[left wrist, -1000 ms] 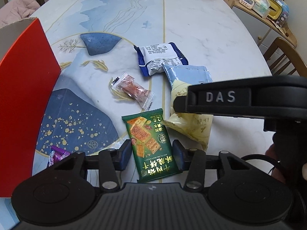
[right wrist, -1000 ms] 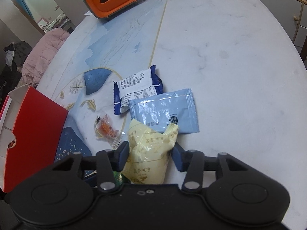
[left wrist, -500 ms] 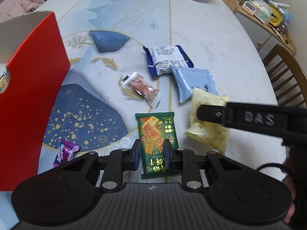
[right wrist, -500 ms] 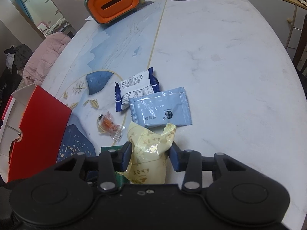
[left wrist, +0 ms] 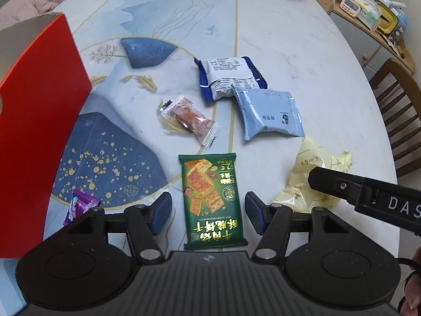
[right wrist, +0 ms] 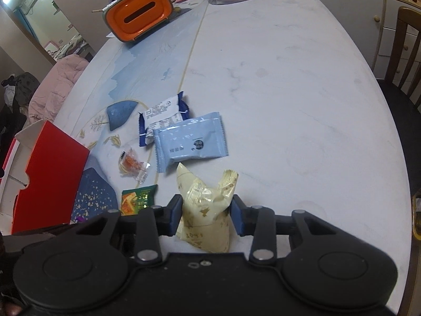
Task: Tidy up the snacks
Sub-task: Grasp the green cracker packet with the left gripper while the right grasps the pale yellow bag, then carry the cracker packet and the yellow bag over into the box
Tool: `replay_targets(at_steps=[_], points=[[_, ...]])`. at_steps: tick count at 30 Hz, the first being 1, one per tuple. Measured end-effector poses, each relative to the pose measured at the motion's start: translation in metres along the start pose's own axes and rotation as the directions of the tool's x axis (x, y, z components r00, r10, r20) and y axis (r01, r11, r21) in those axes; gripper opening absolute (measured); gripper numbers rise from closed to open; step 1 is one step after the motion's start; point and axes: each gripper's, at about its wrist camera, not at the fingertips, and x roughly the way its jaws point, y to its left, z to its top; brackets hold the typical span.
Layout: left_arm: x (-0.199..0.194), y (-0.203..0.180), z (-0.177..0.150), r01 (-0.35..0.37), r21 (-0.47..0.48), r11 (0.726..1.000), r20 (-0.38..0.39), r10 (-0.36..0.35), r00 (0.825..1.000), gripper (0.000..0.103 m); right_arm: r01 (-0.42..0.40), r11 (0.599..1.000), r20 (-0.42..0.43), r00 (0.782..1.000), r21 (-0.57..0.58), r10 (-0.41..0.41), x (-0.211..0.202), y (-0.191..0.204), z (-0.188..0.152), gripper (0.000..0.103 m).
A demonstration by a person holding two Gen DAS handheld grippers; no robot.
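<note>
A green cracker packet (left wrist: pixel 210 200) lies flat on the marble table (left wrist: pixel 302 52), between the fingers of my left gripper (left wrist: pixel 208 213). Those jaws are opening and the blue pads stand clear of the packet on both sides. My right gripper (right wrist: pixel 207 217) is closing on a crumpled yellow packet (right wrist: pixel 205 208), and its pads press into the packet's sides. In the left wrist view the yellow packet (left wrist: pixel 315 173) sits right of the green one, under a right gripper finger (left wrist: pixel 342 184).
A tall red box (left wrist: pixel 34 131) stands at the left. A light blue packet (left wrist: pixel 268 115), a dark blue and white packet (left wrist: pixel 229 76), a clear-wrapped candy (left wrist: pixel 189 118) and a purple candy (left wrist: pixel 79 205) lie nearby. An orange container (right wrist: pixel 139 15) sits far back; a wooden chair (right wrist: pixel 405 39) stands right.
My left jaws pinched in on the green packet, then spread wide again; the packet stays flat. My right gripper drew the yellow packet rightward, away from the green one, squeezing it tighter.
</note>
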Motion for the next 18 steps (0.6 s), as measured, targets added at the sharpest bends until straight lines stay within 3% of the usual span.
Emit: replay_targets(at_steps=[5,7,8,18], points=[[0.002,-0.011,-0.001,-0.019,0.017,1.000,0.014,0.019,1.000,0.059,-0.011,1.000,0.003,1.000,0.007,0.011,0.001,-0.002,-0.001,0.036],[0.002,-0.014,-0.002,-0.036,0.031,0.999,0.027,0.035,0.999,0.044,-0.016,1.000,0.003,1.000,0.005,0.016,0.000,-0.003,-0.001,0.036],[0.001,-0.015,-0.003,-0.044,0.037,0.998,0.032,0.043,0.999,0.042,-0.019,1.000,0.002,1.000,0.004,0.019,0.000,-0.004,-0.001,0.036],[-0.001,-0.006,-0.004,-0.006,-0.007,1.000,0.032,0.007,0.999,0.042,-0.023,1.000,0.011,1.000,0.002,0.023,-0.005,-0.005,-0.002,0.034]])
